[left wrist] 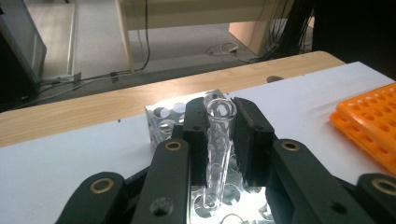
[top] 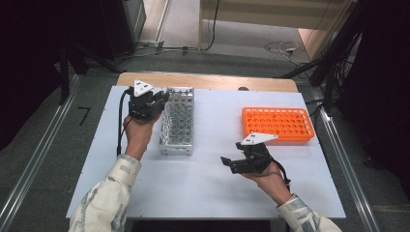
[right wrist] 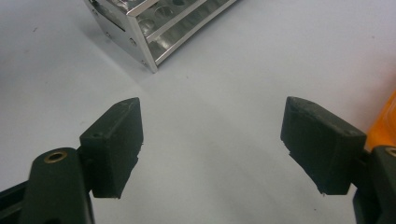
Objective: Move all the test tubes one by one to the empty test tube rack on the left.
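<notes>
Glass tube [left wrist: 218,140] stands upright between my left claw [left wrist: 219,135] pads, pinched, its long axis vertical, bottom just above the metal rack [top: 178,121] holes right beneath. My right claw [right wrist: 212,144] hangs spread and empty over the white surface [right wrist: 210,70], well apart.

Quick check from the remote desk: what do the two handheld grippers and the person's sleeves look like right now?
Both the left gripper and the right gripper are black, each topped by a pale three-cornered plate with small dark dots. A black cable trails from the left one. In the gripper views the jaws are blocky black pads on arms with brass-coloured rivets. The sleeves are light with a grey-green pattern.
</notes>
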Motion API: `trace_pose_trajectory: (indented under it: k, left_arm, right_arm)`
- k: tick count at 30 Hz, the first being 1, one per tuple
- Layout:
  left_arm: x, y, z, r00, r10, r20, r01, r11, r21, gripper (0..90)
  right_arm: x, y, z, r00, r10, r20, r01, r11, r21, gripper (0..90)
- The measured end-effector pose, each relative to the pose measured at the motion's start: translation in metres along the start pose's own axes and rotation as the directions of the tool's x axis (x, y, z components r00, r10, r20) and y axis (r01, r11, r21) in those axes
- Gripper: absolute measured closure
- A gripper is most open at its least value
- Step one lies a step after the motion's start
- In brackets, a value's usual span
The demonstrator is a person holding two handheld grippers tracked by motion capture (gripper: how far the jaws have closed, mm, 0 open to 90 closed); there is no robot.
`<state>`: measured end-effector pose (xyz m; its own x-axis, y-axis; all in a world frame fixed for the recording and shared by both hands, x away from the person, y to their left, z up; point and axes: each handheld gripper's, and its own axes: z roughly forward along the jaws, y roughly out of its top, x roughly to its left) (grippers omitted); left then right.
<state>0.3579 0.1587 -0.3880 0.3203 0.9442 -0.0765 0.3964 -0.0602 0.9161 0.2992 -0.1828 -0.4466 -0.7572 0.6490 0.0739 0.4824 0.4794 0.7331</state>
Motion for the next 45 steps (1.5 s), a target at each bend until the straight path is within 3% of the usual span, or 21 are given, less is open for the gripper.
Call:
trace_pose_trajectory:
  k: [10, 20, 42, 45]
  left_arm:
    - [0.001, -0.007, 0.006, 0.9998, 0.01, -0.015, -0.01, 0.9998, 0.015, 75.8]
    - [-0.003, -0.021, 0.013, 0.9991, 0.038, -0.02, -0.037, 0.9969, 0.07, 75.7]
    - [-0.002, -0.028, 0.015, 0.9996, 0.026, -0.011, -0.025, 0.991, 0.131, 74.5]
    - [-0.003, -0.028, 0.014, 0.9998, 0.022, -0.004, -0.021, 0.9899, 0.14, 70.0]
  right_arm:
    - [-0.001, 0.0, -0.001, 1.0, 0.002, 0.003, -0.002, 1.0, -0.002, 20.1]
    - [0.0, 0.0, -0.001, 1.0, 0.0, 0.005, 0.0, 1.0, -0.003, 20.1]
    - [0.0, 0.0, 0.0, 1.0, -0.006, 0.008, 0.005, 1.0, 0.003, 20.0]
    - [0.0, -0.001, 0.0, 1.0, -0.004, 0.009, 0.004, 1.0, 0.006, 20.0]
